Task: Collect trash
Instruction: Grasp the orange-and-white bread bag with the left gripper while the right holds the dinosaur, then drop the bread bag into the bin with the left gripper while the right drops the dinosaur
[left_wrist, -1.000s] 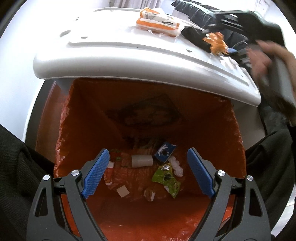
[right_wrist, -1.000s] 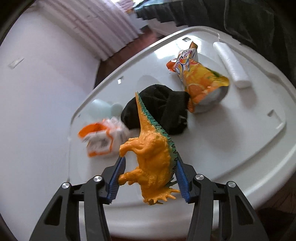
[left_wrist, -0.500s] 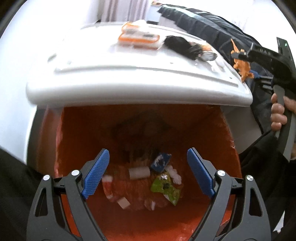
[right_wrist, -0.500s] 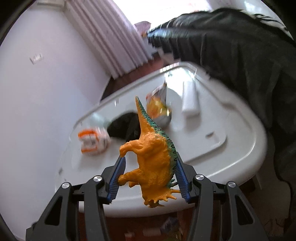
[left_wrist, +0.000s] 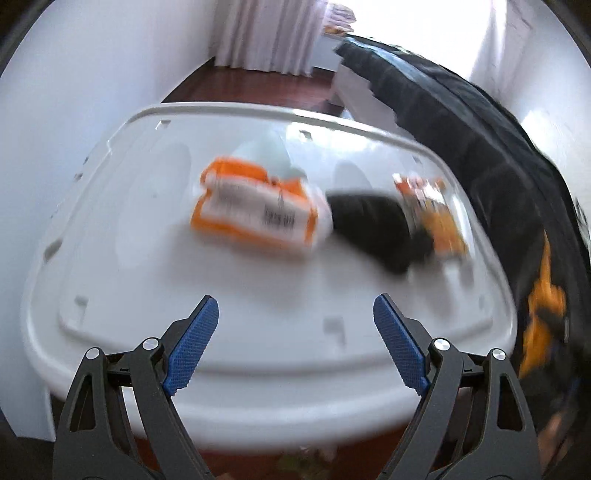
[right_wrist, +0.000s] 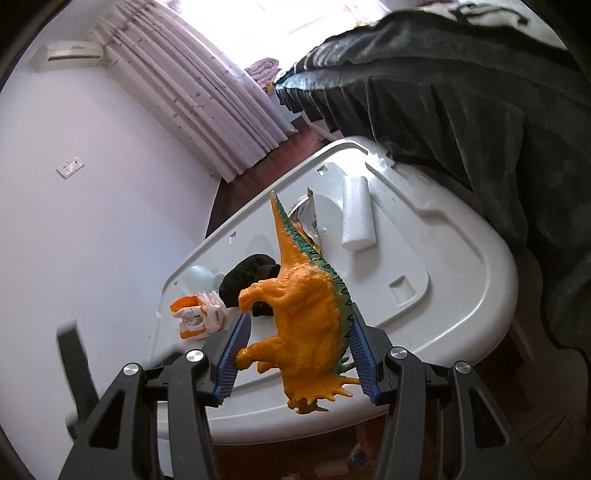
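Up top, the white bin lid (left_wrist: 258, 343) carries an orange-and-white wrapper (left_wrist: 258, 210), black cloth (left_wrist: 373, 229) and snack bag (left_wrist: 432, 218). Nearer, the left gripper (left_wrist: 295, 343) gapes empty; the right gripper (right_wrist: 295, 358) clamps an orange toy dinosaur (right_wrist: 306, 314).

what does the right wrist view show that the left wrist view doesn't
Only the right wrist view: a white foam roll on the white plastic lid, and the right gripper shut on the orange toy dinosaur seen up close. Only the left wrist view: the left gripper, open and empty. Both show the lid, the orange-and-white packet, the black cloth and the orange snack bag.
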